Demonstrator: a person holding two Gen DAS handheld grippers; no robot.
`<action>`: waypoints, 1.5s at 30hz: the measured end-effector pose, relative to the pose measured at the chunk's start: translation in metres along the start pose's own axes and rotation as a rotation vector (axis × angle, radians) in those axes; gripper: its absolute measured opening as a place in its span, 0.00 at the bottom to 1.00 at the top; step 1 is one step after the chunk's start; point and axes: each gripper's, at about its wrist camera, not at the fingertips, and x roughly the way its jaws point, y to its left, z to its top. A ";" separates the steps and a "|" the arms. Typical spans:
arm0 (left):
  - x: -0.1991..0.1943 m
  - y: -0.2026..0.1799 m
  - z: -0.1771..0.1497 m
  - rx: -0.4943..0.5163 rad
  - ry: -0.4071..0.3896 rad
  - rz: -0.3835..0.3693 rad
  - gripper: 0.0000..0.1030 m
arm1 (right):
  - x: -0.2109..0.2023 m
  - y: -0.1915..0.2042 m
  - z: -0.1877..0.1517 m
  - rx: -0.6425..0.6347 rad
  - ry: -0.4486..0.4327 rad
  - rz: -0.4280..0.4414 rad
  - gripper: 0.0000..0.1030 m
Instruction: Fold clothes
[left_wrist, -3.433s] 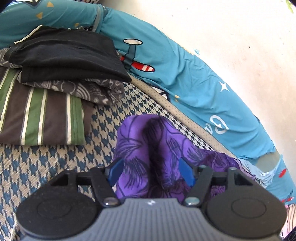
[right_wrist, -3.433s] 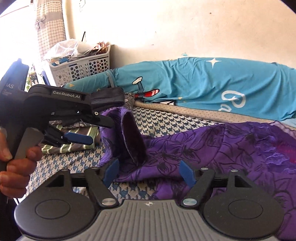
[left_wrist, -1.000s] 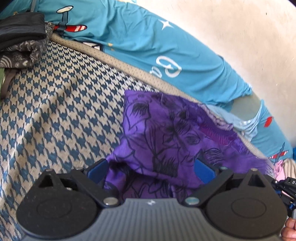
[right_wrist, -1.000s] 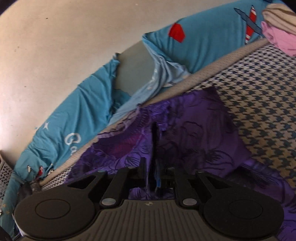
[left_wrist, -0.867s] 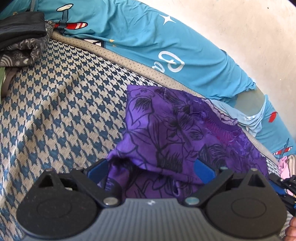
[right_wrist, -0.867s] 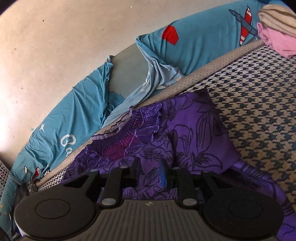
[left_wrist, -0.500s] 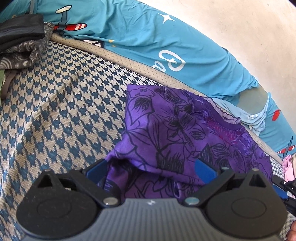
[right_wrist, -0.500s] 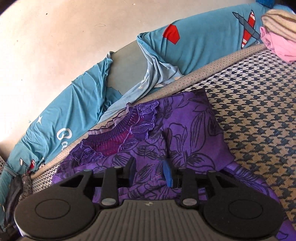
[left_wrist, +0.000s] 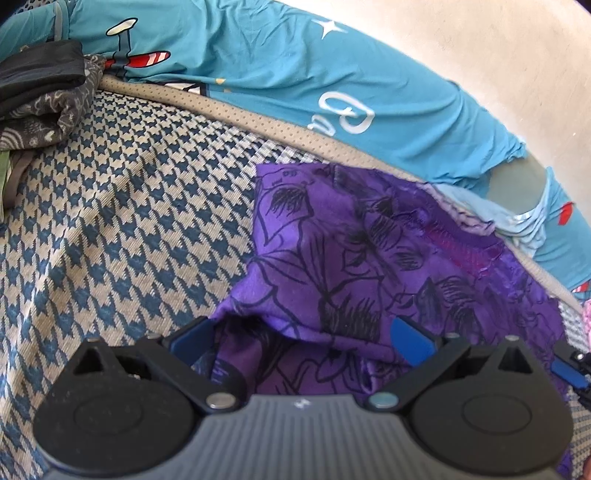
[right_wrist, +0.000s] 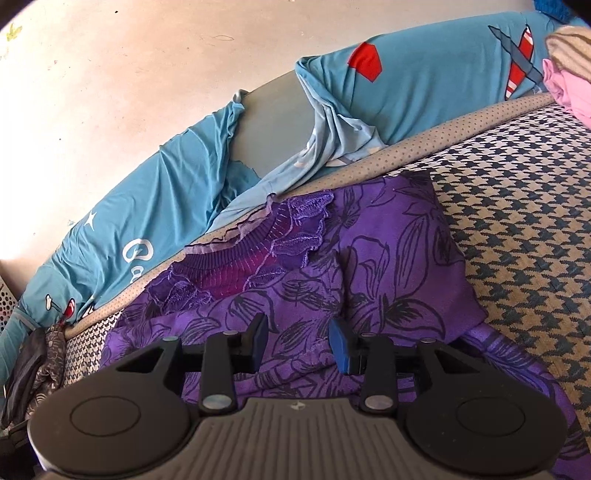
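Both claws hang open over a purple floral garment on the bed.

The left claw (left_wrist: 301, 334) is tilted down low over the purple floral garment (left_wrist: 354, 266), its blue pads spread wide with a folded edge of the cloth bulging up between them, nothing pinched. The right claw (right_wrist: 298, 338) hovers just above the same garment (right_wrist: 369, 266), its pads partly open and holding nothing; the lace-trimmed neckline (right_wrist: 266, 254) lies ahead and to its left. The garment rests on the houndstooth bed cover (left_wrist: 122, 229), which spreads to the left of the left claw and to the right of the right claw. Beyond both, a teal printed sheet (right_wrist: 166, 199) lines the wall; folded clothes (left_wrist: 44, 96) sit far left of the left claw.
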 end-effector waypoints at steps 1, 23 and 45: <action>0.002 0.000 -0.001 0.001 0.007 0.010 1.00 | 0.001 0.000 -0.001 0.000 0.002 0.008 0.35; -0.009 -0.003 -0.001 0.057 -0.020 0.031 1.00 | 0.027 -0.011 -0.013 0.044 0.109 -0.004 0.35; 0.022 -0.030 -0.015 0.229 0.050 0.057 1.00 | -0.015 -0.029 0.007 -0.017 -0.033 0.009 0.65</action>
